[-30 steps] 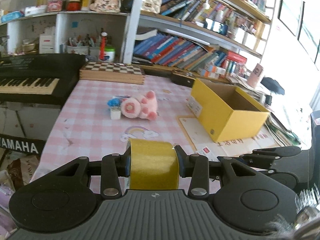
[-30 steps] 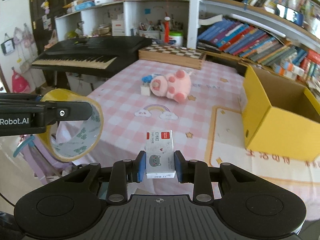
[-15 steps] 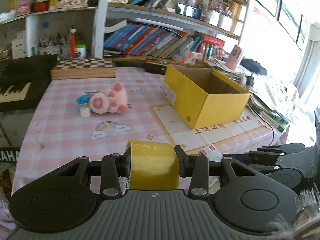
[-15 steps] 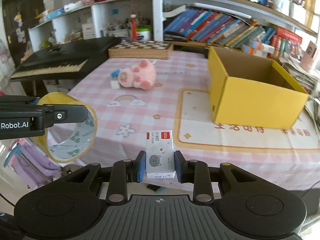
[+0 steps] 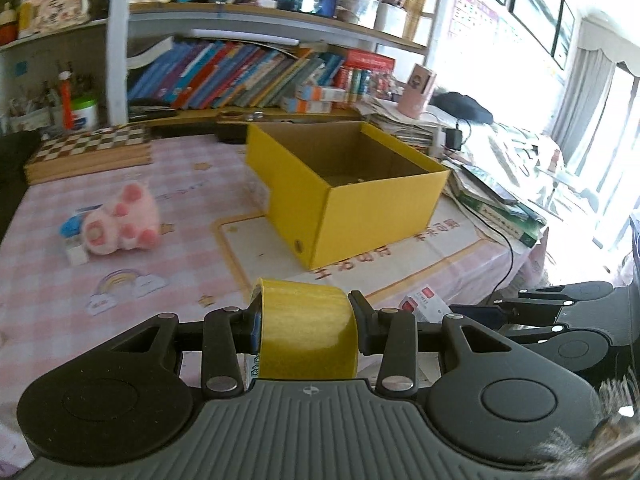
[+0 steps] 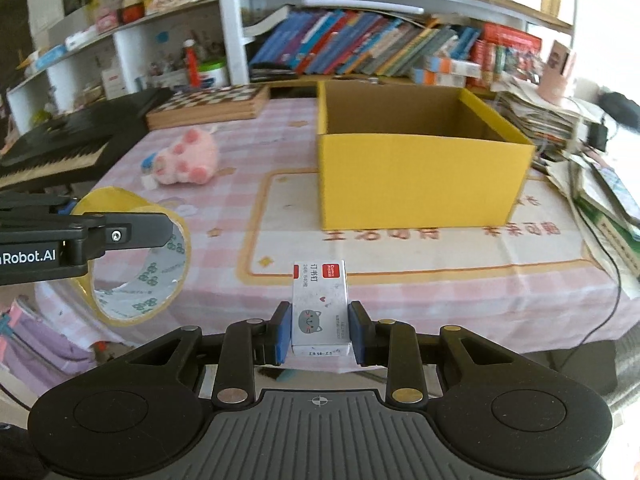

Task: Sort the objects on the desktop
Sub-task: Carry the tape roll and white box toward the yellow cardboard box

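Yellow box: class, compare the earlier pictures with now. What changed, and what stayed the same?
The yellow box has shifted toward the middle of both views and looks larger; both hands have swung toward it. Unchanged: left tongs grip the tape roll, right tongs the small carton.

Both wrist cameras sat close behind own claw, looked forward, slightly down across bench (image 5: 168,264); both shared yellow box (image 6: 420,184), bookshelf (image 6: 380,40).
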Demonstrator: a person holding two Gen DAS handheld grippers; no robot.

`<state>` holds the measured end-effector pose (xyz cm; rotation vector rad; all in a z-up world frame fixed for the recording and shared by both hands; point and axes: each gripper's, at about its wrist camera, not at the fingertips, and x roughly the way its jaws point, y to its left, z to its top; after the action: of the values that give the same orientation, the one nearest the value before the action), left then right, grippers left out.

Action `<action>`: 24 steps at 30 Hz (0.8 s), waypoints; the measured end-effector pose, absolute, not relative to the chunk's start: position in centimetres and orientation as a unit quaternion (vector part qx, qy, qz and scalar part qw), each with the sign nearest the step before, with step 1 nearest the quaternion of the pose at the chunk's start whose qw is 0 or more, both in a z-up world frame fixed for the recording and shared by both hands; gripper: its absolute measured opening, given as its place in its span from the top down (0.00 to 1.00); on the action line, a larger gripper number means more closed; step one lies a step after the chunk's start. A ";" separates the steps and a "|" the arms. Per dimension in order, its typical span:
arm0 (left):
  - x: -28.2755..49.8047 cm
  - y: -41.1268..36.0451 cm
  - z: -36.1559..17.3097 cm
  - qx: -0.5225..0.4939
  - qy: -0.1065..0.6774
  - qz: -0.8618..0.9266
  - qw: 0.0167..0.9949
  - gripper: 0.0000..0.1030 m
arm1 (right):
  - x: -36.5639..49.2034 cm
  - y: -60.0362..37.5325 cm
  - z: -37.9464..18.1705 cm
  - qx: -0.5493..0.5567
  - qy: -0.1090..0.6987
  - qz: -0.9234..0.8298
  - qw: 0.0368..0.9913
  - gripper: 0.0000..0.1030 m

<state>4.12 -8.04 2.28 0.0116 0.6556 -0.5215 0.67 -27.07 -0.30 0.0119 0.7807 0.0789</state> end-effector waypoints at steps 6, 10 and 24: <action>4.7 -11.8 2.4 0.017 0.322 -0.267 0.908 0.63 | 1.3 -30.5 -0.3 0.014 0.380 0.029 0.924 0.71; 5.3 -14.4 2.5 0.022 0.319 -0.274 0.907 0.63 | 1.8 -32.9 -0.1 0.016 0.379 0.027 0.925 0.71; 8.8 -21.6 5.5 0.014 0.283 -0.273 0.920 0.63 | 5.5 -39.4 2.1 0.001 0.341 0.059 0.938 0.71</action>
<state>8.85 -21.63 5.50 0.0283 0.5808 -0.5607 5.50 -39.38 2.13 0.0027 0.6969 0.1207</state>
